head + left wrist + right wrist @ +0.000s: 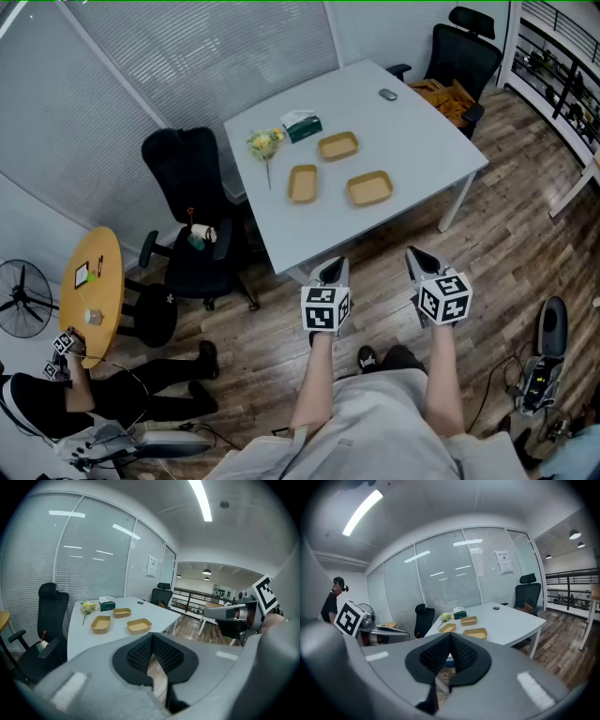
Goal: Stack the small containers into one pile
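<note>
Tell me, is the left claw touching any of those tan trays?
Apart. The head view shows the left gripper near the table edge, with bare tabletop between it and all three tan trays.

Left tool (330, 271) and right tool (421, 262): identical build. Grey moulded shell, black jaw ends tapering to a point. Pads (138, 654) are black with a fine mesh texture. Each tool carries a white cube (325, 307) with black square markers (one per visible face). There are pale rectangular strips (533, 686) on the shell either side of the pads. The person wears light grey clothing (375, 422) and dark shoes (367, 357).
</note>
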{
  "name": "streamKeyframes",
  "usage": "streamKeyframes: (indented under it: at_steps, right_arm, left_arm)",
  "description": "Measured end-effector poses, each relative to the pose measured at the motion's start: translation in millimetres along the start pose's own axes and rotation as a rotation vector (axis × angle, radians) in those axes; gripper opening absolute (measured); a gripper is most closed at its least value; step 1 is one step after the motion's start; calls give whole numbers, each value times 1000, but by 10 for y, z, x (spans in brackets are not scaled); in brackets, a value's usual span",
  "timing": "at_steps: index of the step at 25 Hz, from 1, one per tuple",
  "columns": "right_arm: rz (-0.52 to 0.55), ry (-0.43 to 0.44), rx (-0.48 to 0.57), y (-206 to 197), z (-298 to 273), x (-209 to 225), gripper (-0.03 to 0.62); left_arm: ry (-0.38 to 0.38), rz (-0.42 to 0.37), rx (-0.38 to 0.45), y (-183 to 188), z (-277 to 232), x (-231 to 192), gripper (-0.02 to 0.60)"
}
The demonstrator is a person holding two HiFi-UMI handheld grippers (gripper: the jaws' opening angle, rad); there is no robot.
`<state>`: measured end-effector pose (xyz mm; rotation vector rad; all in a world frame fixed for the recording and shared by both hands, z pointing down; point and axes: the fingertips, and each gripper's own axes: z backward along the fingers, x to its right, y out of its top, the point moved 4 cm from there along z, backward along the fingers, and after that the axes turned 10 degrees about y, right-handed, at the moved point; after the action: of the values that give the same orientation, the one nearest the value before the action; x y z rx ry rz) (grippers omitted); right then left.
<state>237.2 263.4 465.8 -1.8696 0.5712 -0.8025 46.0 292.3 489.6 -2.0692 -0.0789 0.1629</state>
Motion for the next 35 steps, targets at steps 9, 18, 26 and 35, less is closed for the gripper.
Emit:
streamKeyframes:
  at_steps: [9,18,26,35]
  right_arm:
    - [18,-10,31,117,-29,-17,0]
    - [13,25,39,164,-197,-119,0]
    - [19,42,24,217,-463,-86,0]
    - [3,59,53,422,-875,238,1]
  left_arm:
    - [-30,14,59,122,19,-65,5]
    - [-13,75,90,143,137,-352,5]
    - [-16,74,91,223,-1,-503,6]
    - [-25,82,90,460,-420,-653,6]
